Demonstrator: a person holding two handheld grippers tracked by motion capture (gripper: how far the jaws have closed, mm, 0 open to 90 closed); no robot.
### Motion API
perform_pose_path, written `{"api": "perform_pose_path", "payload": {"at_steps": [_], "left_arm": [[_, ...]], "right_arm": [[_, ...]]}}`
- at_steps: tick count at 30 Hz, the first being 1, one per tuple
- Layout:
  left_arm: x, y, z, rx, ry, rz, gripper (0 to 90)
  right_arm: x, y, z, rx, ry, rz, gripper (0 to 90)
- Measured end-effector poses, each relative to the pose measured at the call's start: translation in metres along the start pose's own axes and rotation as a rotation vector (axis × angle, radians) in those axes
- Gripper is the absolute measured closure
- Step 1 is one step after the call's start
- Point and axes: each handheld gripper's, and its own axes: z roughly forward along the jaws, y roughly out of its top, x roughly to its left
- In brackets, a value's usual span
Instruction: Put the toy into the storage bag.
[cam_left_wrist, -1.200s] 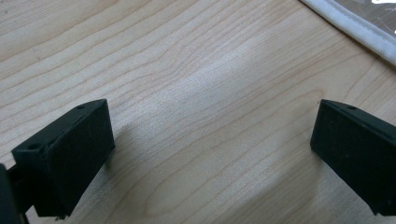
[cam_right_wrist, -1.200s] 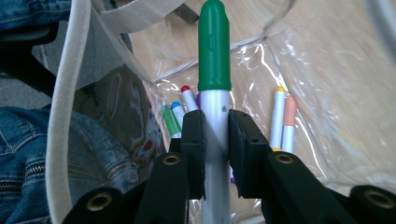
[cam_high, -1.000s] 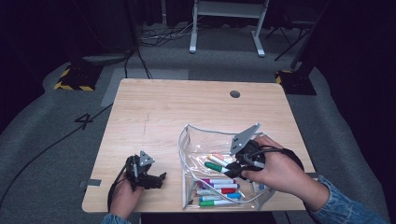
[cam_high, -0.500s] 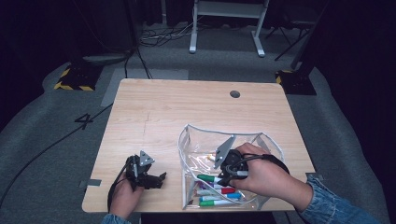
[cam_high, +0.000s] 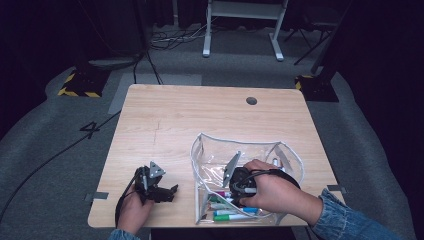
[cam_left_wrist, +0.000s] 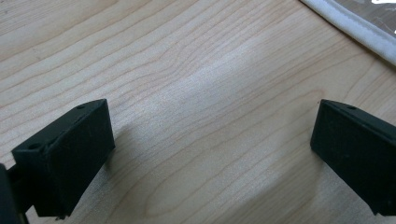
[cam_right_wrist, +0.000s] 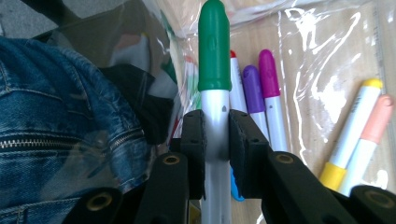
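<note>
A clear plastic pouch (cam_high: 200, 150) with a white rim lies open on the wooden table (cam_high: 200, 115), several markers (cam_high: 227, 216) inside it. My right gripper (cam_high: 236, 184) reaches into the pouch, low over the markers. In the right gripper view it (cam_right_wrist: 215, 140) is shut on a white marker with a green cap (cam_right_wrist: 214, 46), the pads pressing the barrel just below the cap. Purple (cam_right_wrist: 252, 88), magenta (cam_right_wrist: 268, 74), yellow (cam_right_wrist: 359, 107) and peach (cam_right_wrist: 380, 116) markers lie beneath. My left gripper (cam_high: 167, 192) rests on the table left of the pouch, open (cam_left_wrist: 210, 154) over bare wood.
The pouch's white edge (cam_left_wrist: 355, 28) lies just beyond the left gripper's far jaw. A denim sleeve (cam_right_wrist: 56, 107) shows through the plastic. A round cable hole (cam_high: 251, 101) sits near the table's far edge. Grey floor with cables and stands surrounds the table.
My right hand has moved left and down, from the pouch's right side into its middle, still gripping the marker. The left gripper has stayed put.
</note>
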Motion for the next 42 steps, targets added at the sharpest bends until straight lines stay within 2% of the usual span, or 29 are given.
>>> {"api": "perform_pose_path", "payload": {"at_steps": [12, 13, 14, 16, 18, 22, 31, 34, 42], "left_arm": [[0.000, 0.000, 0.000, 0.000, 0.000, 0.000, 0.0], [0.000, 0.000, 0.000, 0.000, 0.000, 0.000, 0.0], [0.000, 0.000, 0.000, 0.000, 0.000, 0.000, 0.0], [0.000, 0.000, 0.000, 0.000, 0.000, 0.000, 0.0], [0.000, 0.000, 0.000, 0.000, 0.000, 0.000, 0.0], [0.000, 0.000, 0.000, 0.000, 0.000, 0.000, 0.0], [0.000, 0.000, 0.000, 0.000, 0.000, 0.000, 0.0], [0.000, 0.000, 0.000, 0.000, 0.000, 0.000, 0.0], [0.000, 0.000, 0.000, 0.000, 0.000, 0.000, 0.0]], "right_arm": [[-0.005, 0.000, 0.019, 0.058, 0.030, -0.004, 76.3], [-0.007, -0.001, 0.022, 0.075, 0.038, 0.000, 73.1], [-0.008, -0.003, 0.024, 0.075, 0.027, 0.015, 66.2], [-0.011, -0.005, 0.026, 0.037, -0.001, 0.010, 57.0], [-0.012, -0.007, 0.023, 0.013, -0.011, 0.013, 53.1], [-0.012, -0.007, 0.007, -0.078, -0.055, 0.019, 49.5], [-0.011, -0.013, -0.030, -0.254, -0.129, 0.050, 49.1], [-0.014, -0.018, -0.043, -0.309, -0.170, 0.055, 50.0], [-0.024, -0.043, -0.086, -0.404, -0.274, 0.148, 53.1]]}}
